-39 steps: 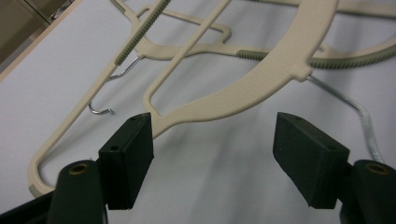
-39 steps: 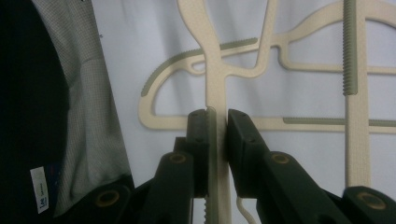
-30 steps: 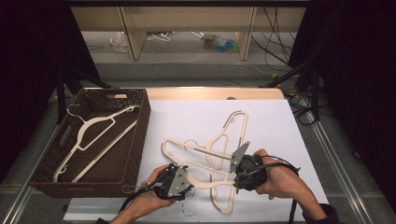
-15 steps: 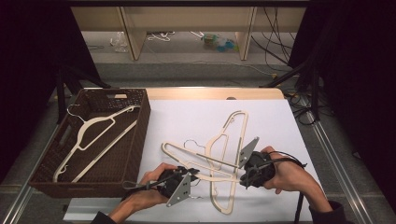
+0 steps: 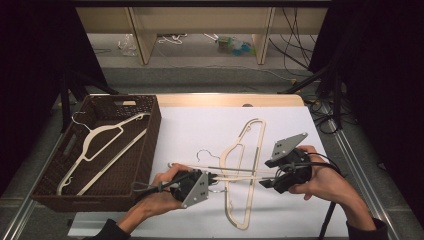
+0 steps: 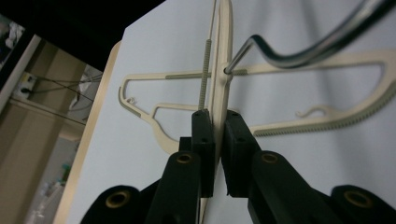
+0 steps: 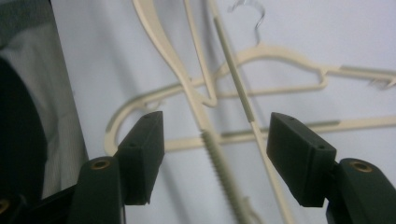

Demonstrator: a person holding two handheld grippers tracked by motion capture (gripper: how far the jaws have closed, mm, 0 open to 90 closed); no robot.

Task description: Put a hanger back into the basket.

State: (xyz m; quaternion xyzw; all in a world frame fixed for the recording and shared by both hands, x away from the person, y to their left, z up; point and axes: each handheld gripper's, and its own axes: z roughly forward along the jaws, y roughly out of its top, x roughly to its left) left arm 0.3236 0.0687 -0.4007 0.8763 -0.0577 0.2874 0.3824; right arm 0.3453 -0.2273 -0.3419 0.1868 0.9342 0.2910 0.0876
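On the bench (image 5: 320, 220) a brown basket (image 5: 150, 145) holding one cream hanger (image 5: 107, 145) sits left of another hanger (image 5: 247, 150) lying flat on the white sheet. A lifted hanger (image 5: 235, 175) stretches across it between the two grippers. The left gripper (image 5: 212, 179) has just been closing and its jaws clamp that hanger's cream bar, while the right gripper (image 5: 265, 177) has just been opening, jaws wide apart with the hanger's bars between them, untouched.

Matt cream plastic hanger (image 6: 219, 70), glossy metal hook (image 6: 299, 52)
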